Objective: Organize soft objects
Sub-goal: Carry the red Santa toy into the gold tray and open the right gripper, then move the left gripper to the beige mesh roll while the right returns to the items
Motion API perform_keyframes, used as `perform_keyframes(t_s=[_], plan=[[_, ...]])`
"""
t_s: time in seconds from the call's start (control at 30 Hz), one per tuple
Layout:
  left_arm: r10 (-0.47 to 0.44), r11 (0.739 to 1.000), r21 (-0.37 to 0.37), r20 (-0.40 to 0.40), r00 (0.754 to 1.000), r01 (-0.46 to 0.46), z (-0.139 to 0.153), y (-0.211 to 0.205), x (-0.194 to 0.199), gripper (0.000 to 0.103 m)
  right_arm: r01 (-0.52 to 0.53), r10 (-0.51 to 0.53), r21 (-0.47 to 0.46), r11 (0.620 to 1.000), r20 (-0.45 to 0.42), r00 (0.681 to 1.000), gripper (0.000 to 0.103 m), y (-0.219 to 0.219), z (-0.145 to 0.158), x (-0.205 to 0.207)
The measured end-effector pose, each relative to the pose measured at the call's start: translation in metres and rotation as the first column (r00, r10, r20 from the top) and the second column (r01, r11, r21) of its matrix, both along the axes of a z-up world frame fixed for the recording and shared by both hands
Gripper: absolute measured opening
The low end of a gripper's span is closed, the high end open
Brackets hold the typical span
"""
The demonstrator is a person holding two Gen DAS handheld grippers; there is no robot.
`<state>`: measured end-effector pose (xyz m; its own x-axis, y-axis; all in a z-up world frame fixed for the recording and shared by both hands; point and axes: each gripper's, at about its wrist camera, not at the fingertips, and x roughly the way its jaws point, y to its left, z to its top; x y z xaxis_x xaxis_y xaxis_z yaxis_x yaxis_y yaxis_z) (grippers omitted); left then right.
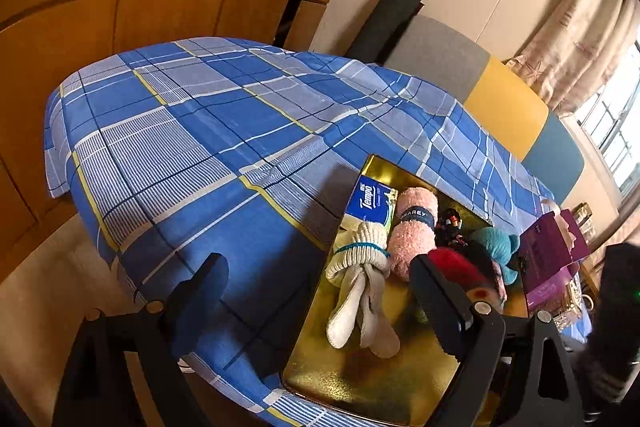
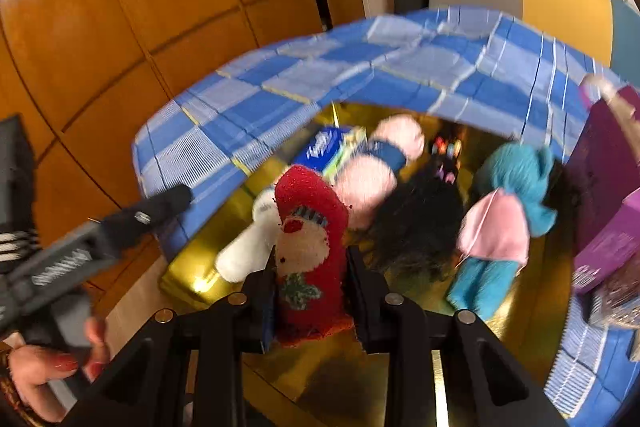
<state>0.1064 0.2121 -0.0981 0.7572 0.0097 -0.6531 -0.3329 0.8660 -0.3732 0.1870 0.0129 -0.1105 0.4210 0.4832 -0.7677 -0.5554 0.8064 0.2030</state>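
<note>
Only right view shows red sock (image 2: 310, 251) clamped in right jaws; left jaws apart.

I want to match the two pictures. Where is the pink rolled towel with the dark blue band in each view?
Left wrist view: the pink rolled towel lies right of centre, in the gold tray, between the white glove and the red sock.
Right wrist view: it is blurred at centre, behind the red sock that the right tool grips.
Shared landmark: the blue tissue pack beside it.
</note>
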Motion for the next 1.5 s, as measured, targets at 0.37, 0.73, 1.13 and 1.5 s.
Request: perform_keyframes(t_s=[0.37,0.73,1.13,1.5], plan=[[0.005,1.0,-0.02,-0.005,1.0,-0.005,-0.001,0.001,0.0,0.093,0.08,-0.083,-0.022,0.997,-0.136,0.987,0.04,0.007,-0.029,0.017],[-0.024,0.999,-0.036,-0.004,1.0,0.024,-0.002,-0.004,0.0,0.093,0.077,-0.075,0.042,0.996,-0.049,0.996,0.04,-0.012,0.008,-0.012],[-0.128,0.991,-0.033,0.065,0.99,0.13,0.012,-0.029,-0.005,0.093,0.113,-0.122,0.1,0.989,0.09,0.988,0.04,-0.068,0.056,-0.054],[-0.4,0.917,0.029,0.101,0.911,0.399,0.027,-0.108,-0.014,0.098,0.323,-0.323,0.011,0.946,0.011,0.946,0.04,-0.177,0.02,-0.069]])
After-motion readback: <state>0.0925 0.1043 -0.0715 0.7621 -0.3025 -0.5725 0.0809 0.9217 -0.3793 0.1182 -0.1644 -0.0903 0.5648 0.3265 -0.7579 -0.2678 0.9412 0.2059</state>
